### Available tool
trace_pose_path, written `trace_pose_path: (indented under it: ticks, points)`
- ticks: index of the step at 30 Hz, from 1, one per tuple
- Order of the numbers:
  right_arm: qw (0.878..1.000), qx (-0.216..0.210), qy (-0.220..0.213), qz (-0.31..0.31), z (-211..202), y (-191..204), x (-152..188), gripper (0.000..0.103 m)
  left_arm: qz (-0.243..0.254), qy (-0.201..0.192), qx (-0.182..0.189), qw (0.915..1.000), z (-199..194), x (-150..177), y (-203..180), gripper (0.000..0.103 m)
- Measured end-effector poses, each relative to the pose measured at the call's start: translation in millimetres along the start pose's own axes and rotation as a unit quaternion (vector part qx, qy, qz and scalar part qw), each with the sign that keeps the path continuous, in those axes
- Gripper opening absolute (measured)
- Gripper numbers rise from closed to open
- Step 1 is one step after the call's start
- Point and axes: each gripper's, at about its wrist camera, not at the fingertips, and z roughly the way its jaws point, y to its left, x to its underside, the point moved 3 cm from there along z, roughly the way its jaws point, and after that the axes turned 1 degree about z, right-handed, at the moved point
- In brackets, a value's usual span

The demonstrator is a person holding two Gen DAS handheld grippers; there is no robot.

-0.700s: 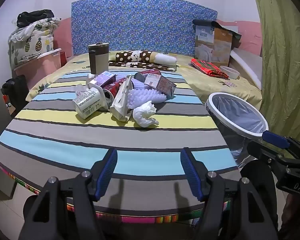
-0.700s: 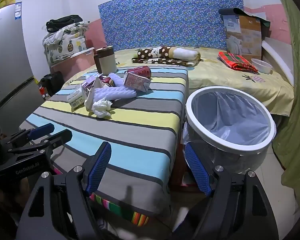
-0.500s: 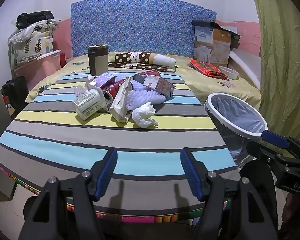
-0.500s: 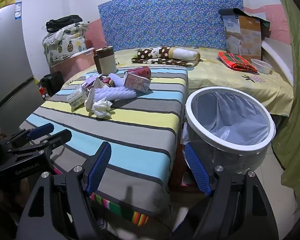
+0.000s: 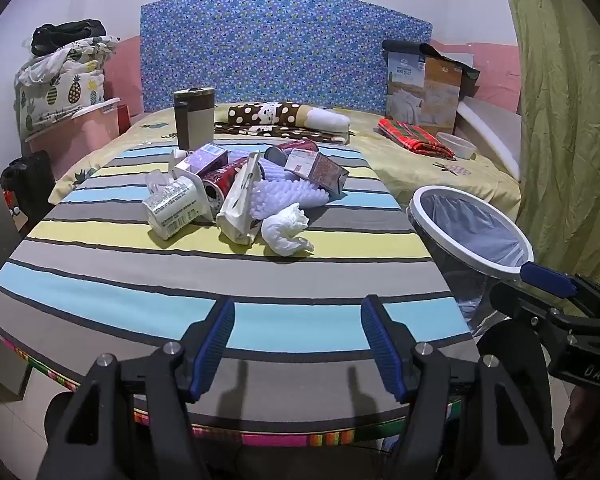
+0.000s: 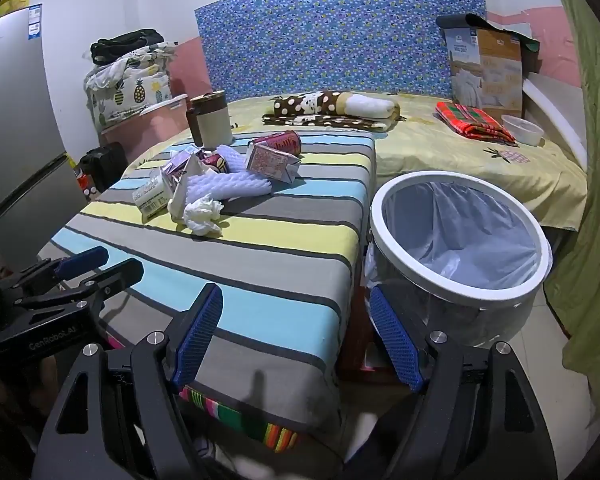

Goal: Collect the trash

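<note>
A pile of trash lies on the striped table (image 5: 140, 292): a crumpled white tissue (image 5: 286, 230) nearest me, a white carton (image 5: 174, 208), a cream paper bag (image 5: 240, 200), white foam wrap (image 5: 288, 196), red cans (image 5: 220, 180) and small boxes (image 5: 318, 168). The tissue also shows in the right wrist view (image 6: 202, 214). A white-rimmed trash bin (image 6: 458, 240) with a liner stands right of the table. My left gripper (image 5: 296, 340) is open and empty over the table's near edge. My right gripper (image 6: 296, 336) is open and empty near the table's front right corner.
A brown and cream mug (image 5: 194, 122) stands behind the pile. A bed (image 6: 480, 152) with a rolled blanket, red cloth, bowl and cardboard box lies beyond. A green curtain (image 5: 572, 120) hangs on the right. A fridge (image 6: 16, 120) stands on the left.
Both grippers have barely moved. The left wrist view has shifted slightly, so the pile sits a little nearer.
</note>
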Motion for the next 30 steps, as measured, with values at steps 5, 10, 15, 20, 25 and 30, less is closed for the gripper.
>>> trace_pose_path:
  ticks: [5, 10, 15, 20, 25, 30]
  points:
    - [1.000, 0.002, -0.001, -0.002, -1.7, -1.9, 0.4, 0.077, -0.001, 0.001, 0.002, 1.0000, 3.6, -1.0, 0.0, 0.067]
    - [1.000, 0.003, -0.001, -0.004, 2.1, 2.0, 0.6, 0.077, -0.001, 0.001, 0.002, 1.0000, 3.3, -1.4, -0.1, 0.068]
    - [1.000, 0.004, -0.003, -0.005, 2.1, 3.0, 1.1, 0.077, -0.001, 0.001, 0.003, 1.0000, 3.1, -1.4, -0.1, 0.067]
    - [1.000, 0.004, -0.003, -0.004, 1.5, 2.6, 1.2, 0.077, -0.001, 0.000, 0.002, 1.0000, 3.0, -1.2, -0.2, 0.068]
    - [1.000, 0.004, -0.002, -0.004, 1.6, 2.8, 1.3, 0.077, -0.001, 0.000, 0.003, 1.0000, 3.2, -1.0, -0.1, 0.067]
    - [1.000, 0.004, -0.003, -0.005, 1.5, 2.7, 1.1, 0.077, -0.001, 0.000, 0.002, 1.0000, 3.2, -1.0, -0.1, 0.068]
